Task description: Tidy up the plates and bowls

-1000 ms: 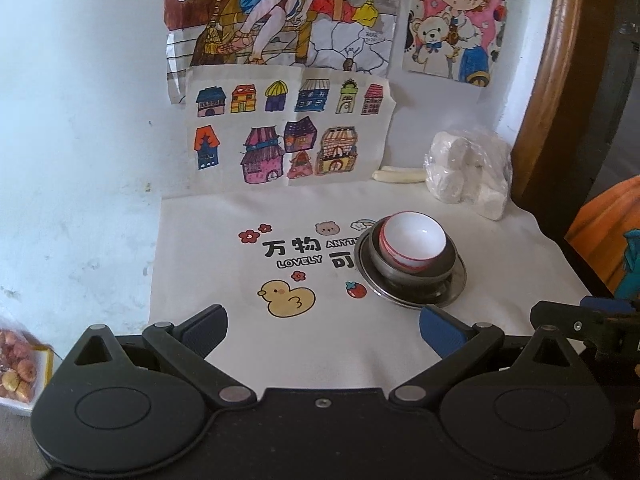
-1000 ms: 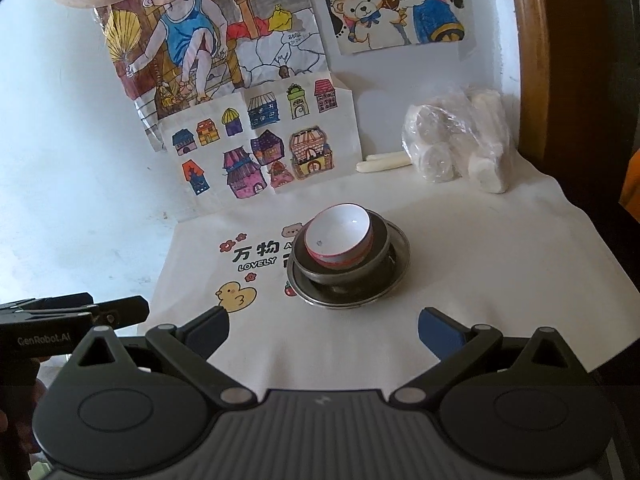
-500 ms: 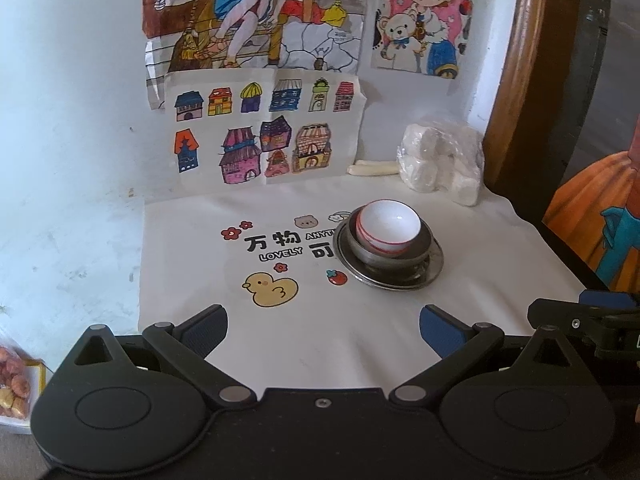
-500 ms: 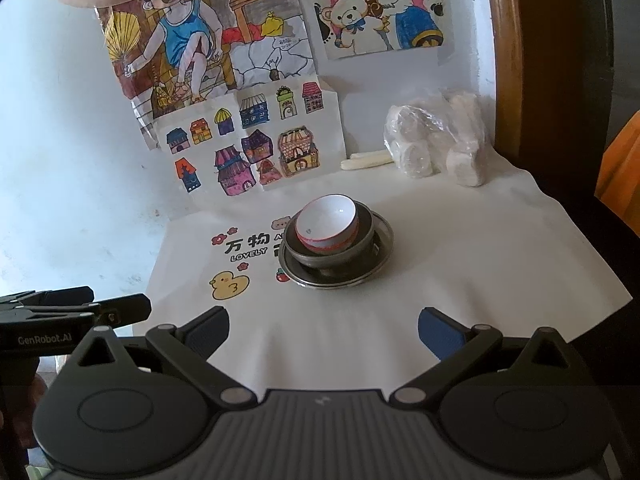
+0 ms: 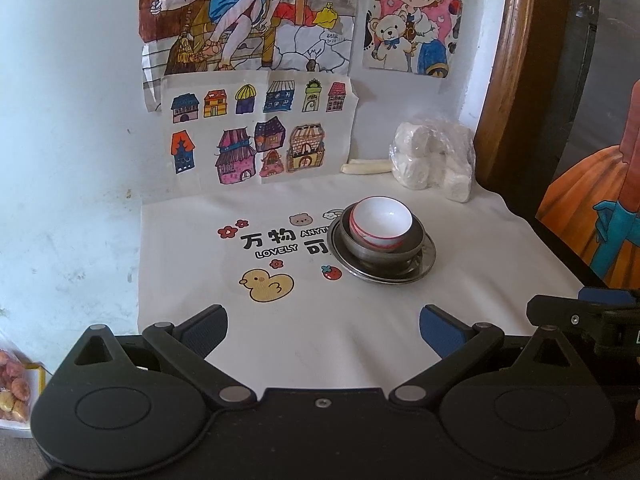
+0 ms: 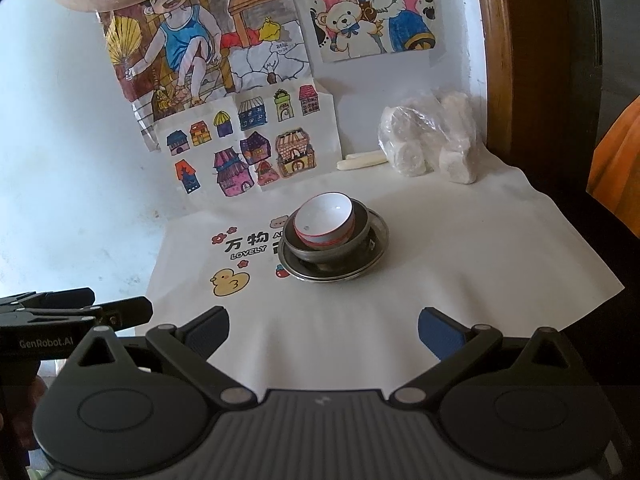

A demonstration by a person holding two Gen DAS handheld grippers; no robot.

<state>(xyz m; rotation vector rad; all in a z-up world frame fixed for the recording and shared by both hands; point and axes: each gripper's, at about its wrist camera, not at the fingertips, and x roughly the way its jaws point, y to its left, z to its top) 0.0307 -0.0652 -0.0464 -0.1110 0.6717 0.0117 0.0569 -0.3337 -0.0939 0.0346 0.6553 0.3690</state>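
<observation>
Clearly, cloth (image 5: 360, 320) reads "LOVELY"; left hand-held gripper (image 6: 92, 312) reads "GenRobot.AI".

Your white bowl (image 5: 380, 222) hides most of the inside of the metal bowl (image 5: 412, 246), and that one covers the middle of the metal plate (image 5: 428, 258). The printed words on the cloth (image 5: 460, 300) run under the stack, so you cannot read them whole. The snack packet (image 5: 14, 384) is cut by the left edge. In your left view, only the tip of the right tool (image 5: 580, 312) shows
</observation>
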